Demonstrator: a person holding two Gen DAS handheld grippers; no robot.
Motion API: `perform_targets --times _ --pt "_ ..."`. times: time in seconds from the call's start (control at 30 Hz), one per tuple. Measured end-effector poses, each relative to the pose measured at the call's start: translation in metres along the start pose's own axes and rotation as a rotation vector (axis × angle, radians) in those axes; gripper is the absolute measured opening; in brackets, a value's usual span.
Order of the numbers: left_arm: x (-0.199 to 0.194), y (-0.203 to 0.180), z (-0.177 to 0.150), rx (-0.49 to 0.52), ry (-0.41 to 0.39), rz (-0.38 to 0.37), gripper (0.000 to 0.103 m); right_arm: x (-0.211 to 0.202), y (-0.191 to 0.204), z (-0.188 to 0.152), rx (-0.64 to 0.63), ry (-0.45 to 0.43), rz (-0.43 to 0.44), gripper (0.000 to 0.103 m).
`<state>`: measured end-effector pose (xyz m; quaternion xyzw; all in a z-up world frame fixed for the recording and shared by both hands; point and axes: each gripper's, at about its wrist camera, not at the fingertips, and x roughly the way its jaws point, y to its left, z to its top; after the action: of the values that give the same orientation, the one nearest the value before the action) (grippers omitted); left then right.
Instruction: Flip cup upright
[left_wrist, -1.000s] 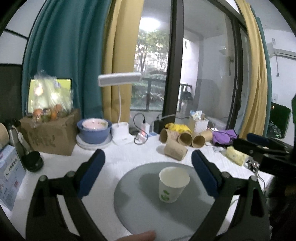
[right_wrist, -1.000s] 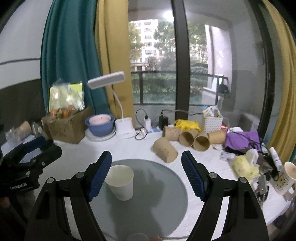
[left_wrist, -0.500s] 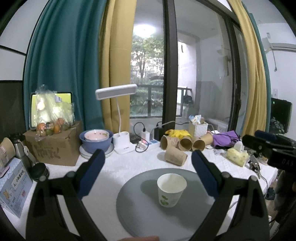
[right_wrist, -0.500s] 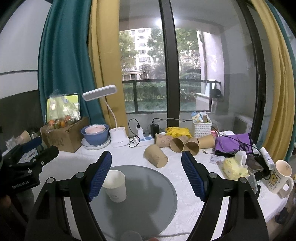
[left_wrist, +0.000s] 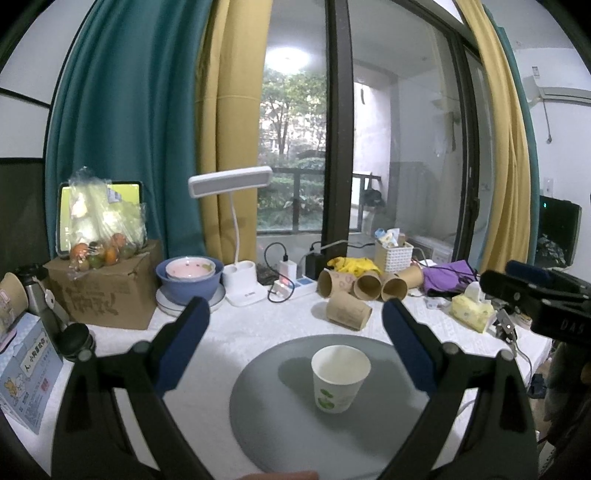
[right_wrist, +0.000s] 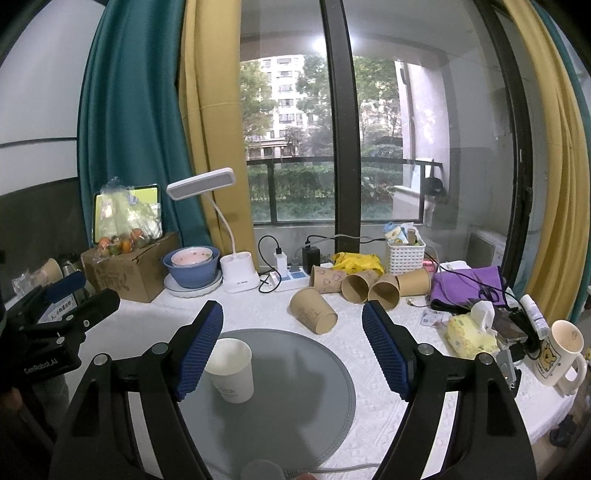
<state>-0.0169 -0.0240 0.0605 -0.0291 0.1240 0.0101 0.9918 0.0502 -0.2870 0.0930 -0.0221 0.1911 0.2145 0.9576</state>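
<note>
The cup (left_wrist: 340, 382) stands upright, mouth up, on the grey mat (left_wrist: 266, 406) at lower centre, so the flip looks done, with both the left gripper (left_wrist: 295, 339) and right gripper (right_wrist: 291, 347) wide open, holding nothing.

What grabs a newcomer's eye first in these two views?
The white paper cup stands upright, mouth up, alone on the round grey mat in the foreground. Both sets of tongs, left and right, gape open and empty above it. Behind the mat, brown paper cups lie tipped over by the window.
</note>
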Motion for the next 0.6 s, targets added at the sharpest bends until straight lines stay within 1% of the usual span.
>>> perform_targets --times 0.6 --pt "0.0004 -0.0043 0.0006 0.003 -0.002 -0.004 0.095 0.0005 0.0005 0.0003 0.000 0.000 0.001 0.081"
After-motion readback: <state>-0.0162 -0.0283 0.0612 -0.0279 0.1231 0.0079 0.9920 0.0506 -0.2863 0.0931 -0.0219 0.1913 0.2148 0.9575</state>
